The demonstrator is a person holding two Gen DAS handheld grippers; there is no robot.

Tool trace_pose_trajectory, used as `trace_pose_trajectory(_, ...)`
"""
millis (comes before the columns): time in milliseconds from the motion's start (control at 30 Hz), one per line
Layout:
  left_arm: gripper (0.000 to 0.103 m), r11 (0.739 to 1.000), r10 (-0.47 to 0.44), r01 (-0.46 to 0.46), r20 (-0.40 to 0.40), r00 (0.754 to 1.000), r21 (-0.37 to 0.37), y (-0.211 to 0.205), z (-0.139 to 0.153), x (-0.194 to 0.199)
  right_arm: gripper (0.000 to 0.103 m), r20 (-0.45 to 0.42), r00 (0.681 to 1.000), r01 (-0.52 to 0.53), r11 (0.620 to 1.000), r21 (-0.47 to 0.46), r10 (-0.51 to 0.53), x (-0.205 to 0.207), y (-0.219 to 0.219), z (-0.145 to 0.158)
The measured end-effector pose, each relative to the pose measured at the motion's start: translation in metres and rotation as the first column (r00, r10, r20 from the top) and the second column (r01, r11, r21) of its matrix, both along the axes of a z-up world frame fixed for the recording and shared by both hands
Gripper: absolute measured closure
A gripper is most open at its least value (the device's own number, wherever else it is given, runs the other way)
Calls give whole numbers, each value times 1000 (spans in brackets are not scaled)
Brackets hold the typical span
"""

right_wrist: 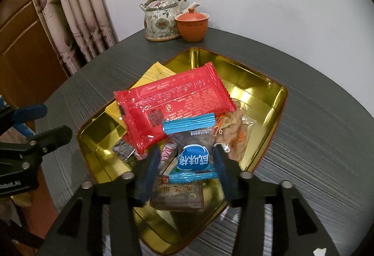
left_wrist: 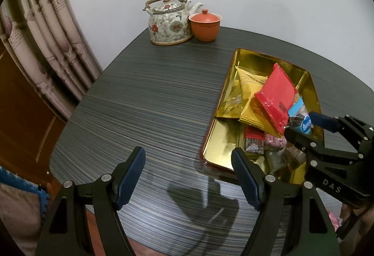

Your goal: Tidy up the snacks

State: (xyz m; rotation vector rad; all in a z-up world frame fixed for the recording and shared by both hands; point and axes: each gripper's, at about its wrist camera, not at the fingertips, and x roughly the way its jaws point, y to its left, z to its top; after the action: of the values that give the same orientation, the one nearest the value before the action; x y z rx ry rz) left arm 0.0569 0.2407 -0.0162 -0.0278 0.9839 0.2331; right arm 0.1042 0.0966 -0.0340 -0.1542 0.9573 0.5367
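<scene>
Inside gold tray [right_wrist: 268, 115], red packet [right_wrist: 173, 104] tops mixed snack packets [left_wrist: 257, 141]

1 teapot [left_wrist: 168, 22], 1 lidded cup [left_wrist: 205, 25], 1 gold tray [left_wrist: 216, 136], 1 red packet [right_wrist: 174, 104]

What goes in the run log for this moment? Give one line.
left claw: open, empty, over table | right claw: open around blue-sealed snack packet | gold tray: holds snacks
</scene>
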Motion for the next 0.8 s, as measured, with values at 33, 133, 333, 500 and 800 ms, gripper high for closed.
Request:
trace_pose_trajectory(33,27,1000,0,0,1,1000,1,0,0,0,43,5,1000,2,1000,2,-2,-1,0,2)
trace_pose_trajectory(133,27,1000,-1,1,0,1000,2,-1,0,0,38,16,1000,4,1000,9,-4,-3,0,7)
trace_pose_trajectory(333,27,1000,-3,3,4,1000,6,-1,2,0,27,21,999,28,999,16,-28,-11,-3,18)
trace_pose_trajectory(500,27,1000,-13,13,0,1000,10,-3,2,-1,18,9,998,59,996,60,-60,-26,-14,27)
trace_pose_trajectory(800,27,1000,-23,23,-2,1000,14,-6,4,-1,8,-3,993,115,992,57,-115,-40,-26,33)
